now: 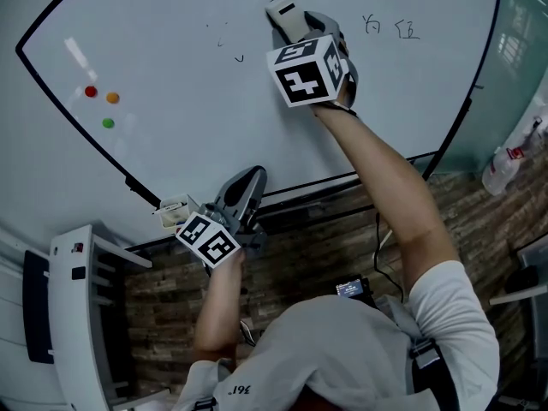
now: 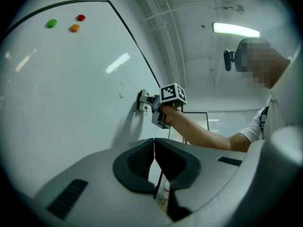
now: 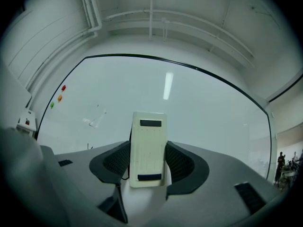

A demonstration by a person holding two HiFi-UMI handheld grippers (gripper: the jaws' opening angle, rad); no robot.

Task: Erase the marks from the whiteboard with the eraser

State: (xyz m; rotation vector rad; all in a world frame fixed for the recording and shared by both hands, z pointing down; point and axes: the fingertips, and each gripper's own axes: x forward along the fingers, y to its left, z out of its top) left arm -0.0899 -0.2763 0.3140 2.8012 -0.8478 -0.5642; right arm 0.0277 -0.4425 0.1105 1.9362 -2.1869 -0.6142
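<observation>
Clamping a cream rectangular plastic eraser (image 3: 148, 145) between its dark ribbed pads, the right gripper (image 3: 148, 163) is raised at arm's length to the upper part of the black-framed white whiteboard (image 1: 171, 50). The eraser is a pale slab with two dark strips across its back, one near each end. It stands lengthwise in the jaws and sticks out past their tips. From the left gripper view its far face lies flat against the board surface.

Just to its left on the board are a few small dark pen strokes (image 1: 239, 57). To its right is a short line of handwritten dark characters (image 1: 390, 26), not touched by the eraser. Well away, towards the board's left side, sit three round magnets: red (image 1: 91, 92), orange (image 1: 112, 98) and green (image 1: 108, 123).

The left gripper (image 2: 154, 149) is held low near the board's bottom edge, its jaws pressed together with nothing between them.
</observation>
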